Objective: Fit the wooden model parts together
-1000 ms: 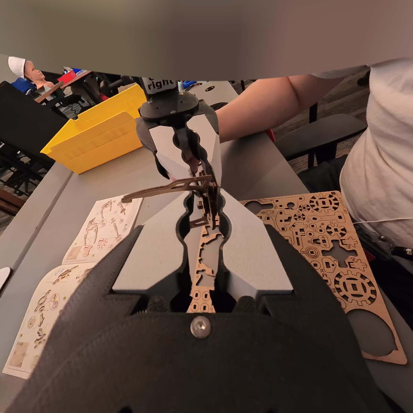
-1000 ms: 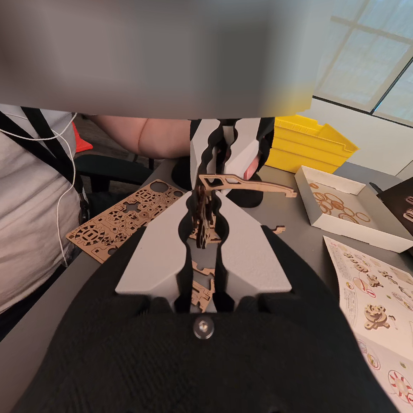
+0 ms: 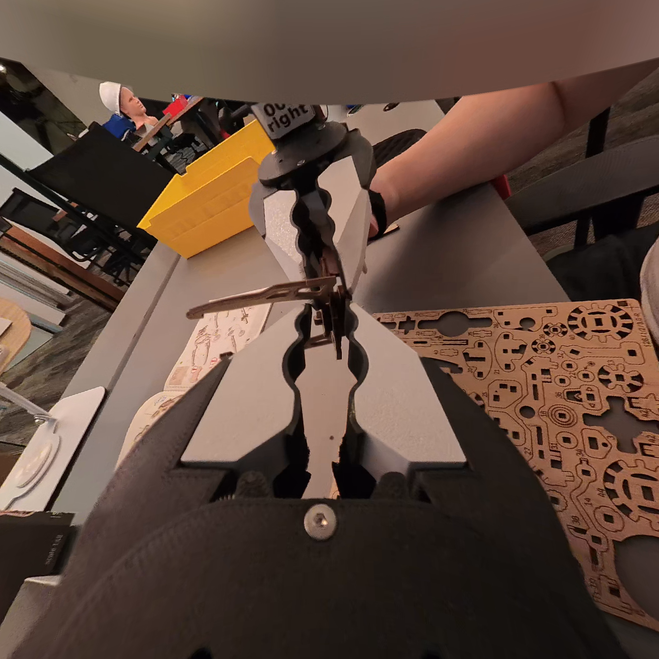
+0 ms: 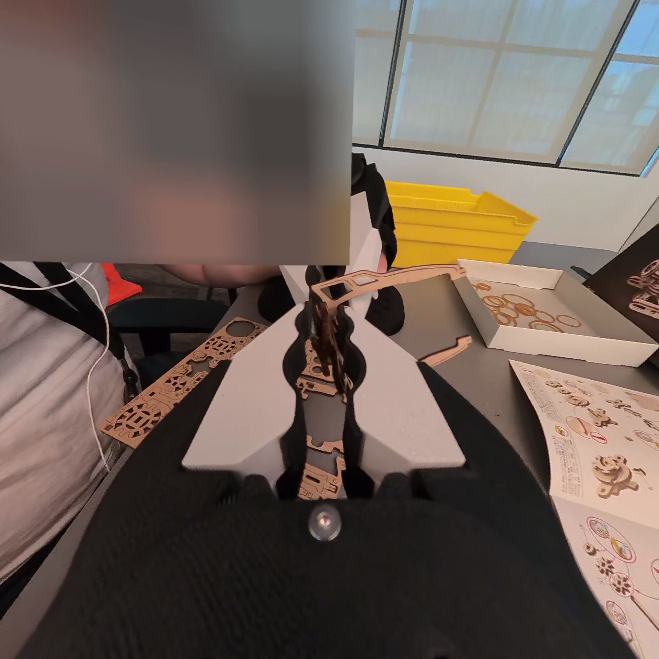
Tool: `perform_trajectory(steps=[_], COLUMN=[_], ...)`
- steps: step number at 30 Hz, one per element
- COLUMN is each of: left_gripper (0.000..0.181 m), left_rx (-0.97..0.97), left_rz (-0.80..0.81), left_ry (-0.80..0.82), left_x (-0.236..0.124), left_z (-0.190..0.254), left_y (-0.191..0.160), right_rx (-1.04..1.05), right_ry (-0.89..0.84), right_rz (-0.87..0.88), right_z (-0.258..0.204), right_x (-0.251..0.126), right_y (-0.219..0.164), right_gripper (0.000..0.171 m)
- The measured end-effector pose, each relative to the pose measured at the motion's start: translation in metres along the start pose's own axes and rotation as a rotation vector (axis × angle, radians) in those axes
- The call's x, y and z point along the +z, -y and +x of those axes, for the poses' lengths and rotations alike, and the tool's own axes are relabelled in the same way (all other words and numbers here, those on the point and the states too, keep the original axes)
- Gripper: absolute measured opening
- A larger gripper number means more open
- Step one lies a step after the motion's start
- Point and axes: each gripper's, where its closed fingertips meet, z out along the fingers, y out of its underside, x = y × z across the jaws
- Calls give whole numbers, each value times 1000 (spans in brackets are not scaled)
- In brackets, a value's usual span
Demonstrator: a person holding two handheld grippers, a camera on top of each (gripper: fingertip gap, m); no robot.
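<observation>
We see the wooden parts sheet [image 3: 556,403] lying flat on the grey table [image 3: 445,256] at the right in the left wrist view, with many shapes already punched out of it, so we judge the work well started but far from over: plenty of pieces remain in the sheet. Left of it lies the open instruction booklet [image 4: 588,445]. At the far edge stands a yellow bin [image 4: 460,228]; its inside is hidden from us. Nearer, in the right wrist view, an open white box [image 4: 556,321] holds a loose scatter of thin tan rings. Beside that box a single loose wooden piece [image 4: 447,351] rests on the table. Above the table, between the two tools, hangs the small assembly [image 3: 333,317], a stack of dark flat parts with a long slotted arm [image 3: 256,296] sticking out to the left in the left wrist view. The left gripper [image 3: 328,321] meets it from the near side and the right gripper [image 4: 326,321] from the opposite side, tips almost touching. Each tool has its jaws drawn narrow around the stack, and we take both to be clamped on it, though the exact contact is hard to see. We judge that the arm is seated or nearly so, and that the remaining parts must yet be added.
</observation>
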Motion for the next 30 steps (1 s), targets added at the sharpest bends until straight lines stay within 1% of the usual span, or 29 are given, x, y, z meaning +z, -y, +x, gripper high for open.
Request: perform_trajectory(steps=[7, 13, 15, 17, 18, 19, 21, 22, 24, 26, 28, 30], left_gripper=[15, 17, 17, 46, 50, 49, 30, 24, 24, 25, 34, 29], left_rx=[48, 20, 7, -29, -50, -61, -75, -82, -81, -52, -41, -52], left_rz=[-20, 3, 12, 23, 24, 33, 67, 77, 95, 80, 60, 81], left_ry=[17, 18, 16, -45, -53, -51, -25, -25, -29, -22, -33, -30], left_x=[2, 1, 1, 2, 3, 3, 1, -1, -1, 1, 2, 1], left_z=[2, 2, 1, 10, 10, 9, 4, 3, 3, 5, 8, 7], left_y=[0, 2, 3, 6, 6, 7, 11, 12, 14, 12, 10, 14], right_rx=[-60, -81, -102, -136, -167, -203, -254, -276, -315, -350, -378, -379], right_ry=[-26, -22, -49, -82, -89, -89, -88, -98, -96, -107, -117, -103], right_rz=[-36, -6, -2, 1, -6, -8, -9, -9, 1, -27, -43, -17], right_z=[-2, -1, 1, 5, 5, 3, -2, -2, -5, -4, -4, -7], right_x=[0, -1, -2, -6, -6, -6, -3, -2, -3, -3, -2, -2], right_y=[-2, 0, 2, 3, 2, 3, 4, 5, 6, 1, -1, 2], right_gripper=[11, 11, 11, 11, 11, 11, 11, 11, 11, 12, 12, 12])
